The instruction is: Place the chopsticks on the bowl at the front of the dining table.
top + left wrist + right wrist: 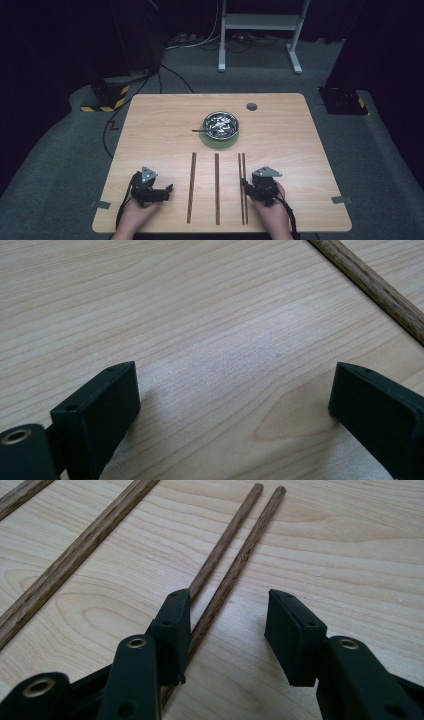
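High view: a wooden counter (pixel 150 120) carries four brown sticks lying lengthwise toward the person, namely a left stick (pixel 191 187), a middle stick (pixel 217 188) and a close pair (pixel 242 175) at the right. At 12 o'clock from the sticks a metal bowl (pixel 221 124) stands on a green mat (pixel 220 142), with a dark utensil (pixel 200 131) jutting from its rim toward 9 o'clock; a grey disc (pixel 251 106) is set in the counter at 1 o'clock from the bowl. The left gripper (pixel 167 190) rests on the counter at 9 o'clock from the left stick, pointing toward 3 o'clock, just beside that stick but apart from it. The right gripper (pixel 244 183) sits at the near half of the pair, its tip at the sticks. Left gripper view: the jaws stand wide apart over bare wood with nothing between them, and one stick (pixel 372 284) crosses the corner at 2 o'clock. Right gripper view: the jaws are partly open and hold nothing; the pair (pixel 227 562) runs from 12 o'clock down to the left jaw, one stick passing just inside its pad and the other hidden beneath it, while the right jaw stands clear over bare counter. Whether the left pad touches a stick cannot be told.
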Motion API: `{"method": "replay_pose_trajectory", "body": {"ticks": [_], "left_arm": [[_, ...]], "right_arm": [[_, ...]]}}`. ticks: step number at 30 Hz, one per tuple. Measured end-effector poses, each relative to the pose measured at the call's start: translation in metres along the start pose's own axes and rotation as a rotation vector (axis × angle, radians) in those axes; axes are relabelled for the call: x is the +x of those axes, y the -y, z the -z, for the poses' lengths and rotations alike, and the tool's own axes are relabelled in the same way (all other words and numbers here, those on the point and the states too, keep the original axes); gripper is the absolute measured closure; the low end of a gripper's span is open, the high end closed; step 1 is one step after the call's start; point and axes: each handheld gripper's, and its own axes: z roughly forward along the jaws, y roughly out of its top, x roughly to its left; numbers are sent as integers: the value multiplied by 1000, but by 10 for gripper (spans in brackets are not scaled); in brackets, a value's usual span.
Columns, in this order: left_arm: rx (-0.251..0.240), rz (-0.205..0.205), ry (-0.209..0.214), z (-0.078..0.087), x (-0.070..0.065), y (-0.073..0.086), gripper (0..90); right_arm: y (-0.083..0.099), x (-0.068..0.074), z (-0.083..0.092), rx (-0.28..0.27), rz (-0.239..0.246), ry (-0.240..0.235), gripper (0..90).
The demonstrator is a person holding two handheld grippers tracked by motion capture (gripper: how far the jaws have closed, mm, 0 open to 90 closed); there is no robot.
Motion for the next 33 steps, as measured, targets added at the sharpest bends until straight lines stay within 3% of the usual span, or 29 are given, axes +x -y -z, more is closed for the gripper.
{"method": "replay_pose_trajectory", "body": {"ticks": [9,15,22,33], "left_arm": [[-2,-2,4,0,0,0,69],[-4,-6,13,0,0,0,75],[-4,-10,16,0,0,0,79],[-4,-11,16,0,0,0,82]], "right_arm": [[2,-11,4,0,-18,18,645],[4,-24,9,14,-37,59,731],[5,-32,12,26,-46,85,771],[9,-47,17,22,-80,118,732]]}}
